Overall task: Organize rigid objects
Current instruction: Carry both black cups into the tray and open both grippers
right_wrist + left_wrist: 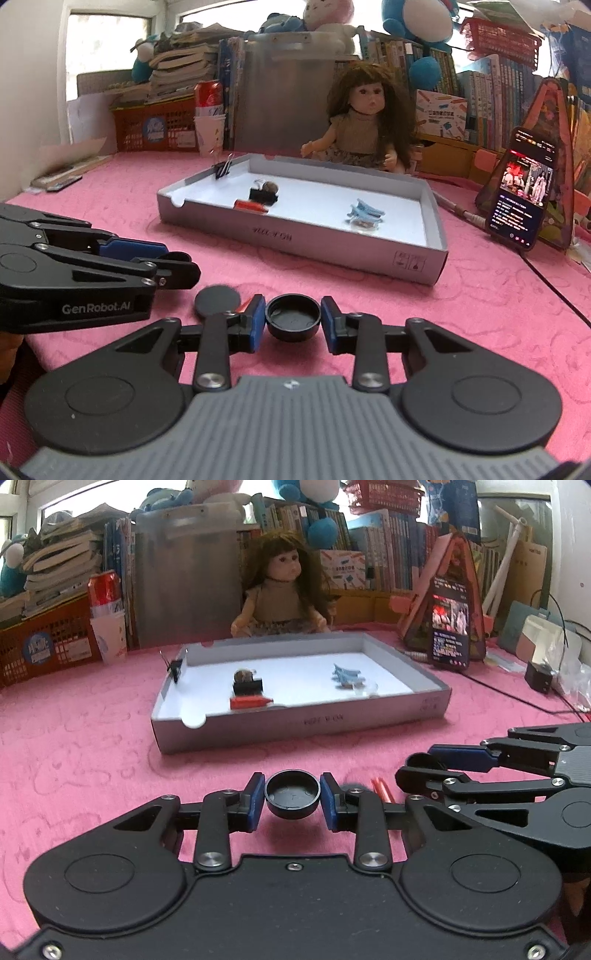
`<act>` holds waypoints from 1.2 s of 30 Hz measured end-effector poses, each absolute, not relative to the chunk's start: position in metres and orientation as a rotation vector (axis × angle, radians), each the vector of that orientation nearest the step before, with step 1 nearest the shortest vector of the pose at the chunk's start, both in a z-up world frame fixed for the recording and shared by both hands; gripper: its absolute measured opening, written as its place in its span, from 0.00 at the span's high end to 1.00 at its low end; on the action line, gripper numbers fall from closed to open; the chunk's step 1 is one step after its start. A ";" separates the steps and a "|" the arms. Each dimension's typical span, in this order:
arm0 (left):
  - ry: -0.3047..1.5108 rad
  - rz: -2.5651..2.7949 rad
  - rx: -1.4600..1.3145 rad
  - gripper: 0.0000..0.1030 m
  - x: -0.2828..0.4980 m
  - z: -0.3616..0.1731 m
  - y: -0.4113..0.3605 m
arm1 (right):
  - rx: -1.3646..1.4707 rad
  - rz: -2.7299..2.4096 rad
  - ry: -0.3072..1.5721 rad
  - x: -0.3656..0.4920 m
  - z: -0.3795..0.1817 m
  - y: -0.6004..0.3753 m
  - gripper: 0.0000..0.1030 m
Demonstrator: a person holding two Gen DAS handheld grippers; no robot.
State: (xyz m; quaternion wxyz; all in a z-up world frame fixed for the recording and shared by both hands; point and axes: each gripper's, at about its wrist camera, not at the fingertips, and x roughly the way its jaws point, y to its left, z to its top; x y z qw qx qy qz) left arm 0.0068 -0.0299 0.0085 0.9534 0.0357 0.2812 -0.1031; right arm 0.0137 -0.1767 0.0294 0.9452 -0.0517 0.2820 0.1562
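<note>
My left gripper (pixel 292 806) is shut on a round black cap (pixel 291 792), open side up, low over the pink cloth (pixel 92 738). My right gripper (pixel 293 330) is shut on a second black cap (pixel 293 315) in the same way. The two grippers sit side by side: the right gripper (pixel 419 767) comes in from the right in the left wrist view, and the left gripper (pixel 179 266) comes in from the left in the right wrist view. A flat black disc (pixel 217 301) and thin red sticks (pixel 380 787) lie on the cloth between them.
A shallow grey box tray (pixel 295 724) lies ahead, holding a black binder clip (pixel 246 686), a red piece (pixel 251 702) and a blue hair clip (pixel 345 675). Another clip (pixel 175 668) grips its rim. Behind sit a doll (pixel 282 590), books and a propped phone (pixel 524 192) with a cable.
</note>
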 end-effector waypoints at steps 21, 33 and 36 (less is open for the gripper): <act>0.561 -0.179 -0.041 0.71 0.129 0.065 -0.023 | 0.067 0.216 0.616 0.128 0.072 -0.206 0.64; 0.689 -0.141 -0.093 0.71 0.227 0.063 -0.022 | 0.160 0.173 0.790 0.219 0.071 -0.213 0.64; 0.719 -0.128 -0.093 0.71 0.243 0.056 -0.024 | 0.159 0.154 0.807 0.234 0.066 -0.210 0.64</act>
